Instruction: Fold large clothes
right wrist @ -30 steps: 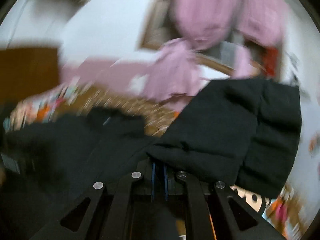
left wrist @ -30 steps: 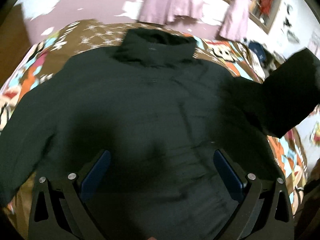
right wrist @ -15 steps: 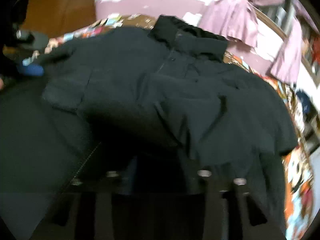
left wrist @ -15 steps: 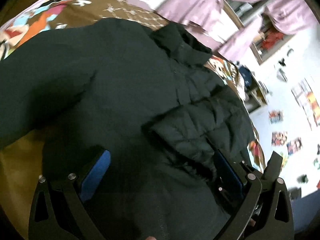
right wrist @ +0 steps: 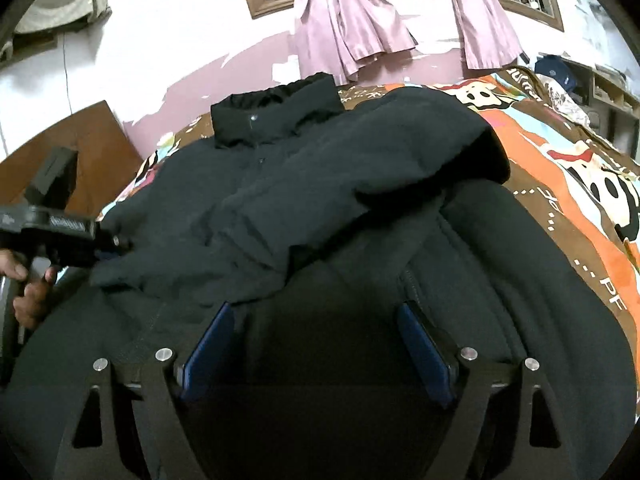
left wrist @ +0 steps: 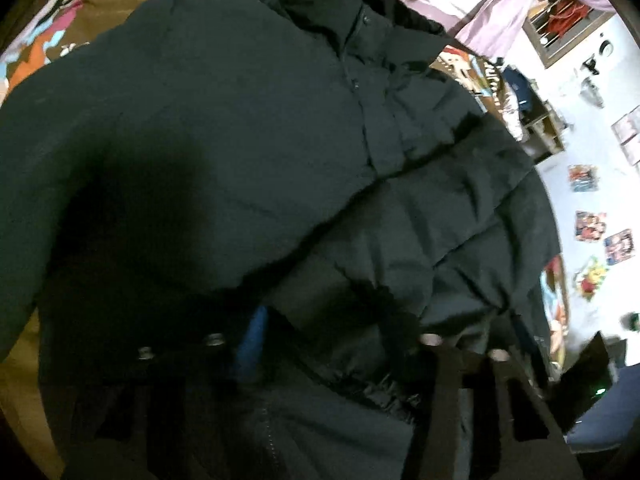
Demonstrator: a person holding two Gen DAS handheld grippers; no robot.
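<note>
Black padded jacket [right wrist: 280,200] lies spread on the patterned bedspread [right wrist: 560,168], one sleeve [left wrist: 400,248] folded across its front; left gripper [left wrist: 340,344] closing around the sleeve's cuff; right gripper [right wrist: 316,344] opening, nothing between its fingers.

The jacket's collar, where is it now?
In the right wrist view the collar stands at the jacket's far end, below the pink curtain.
</note>
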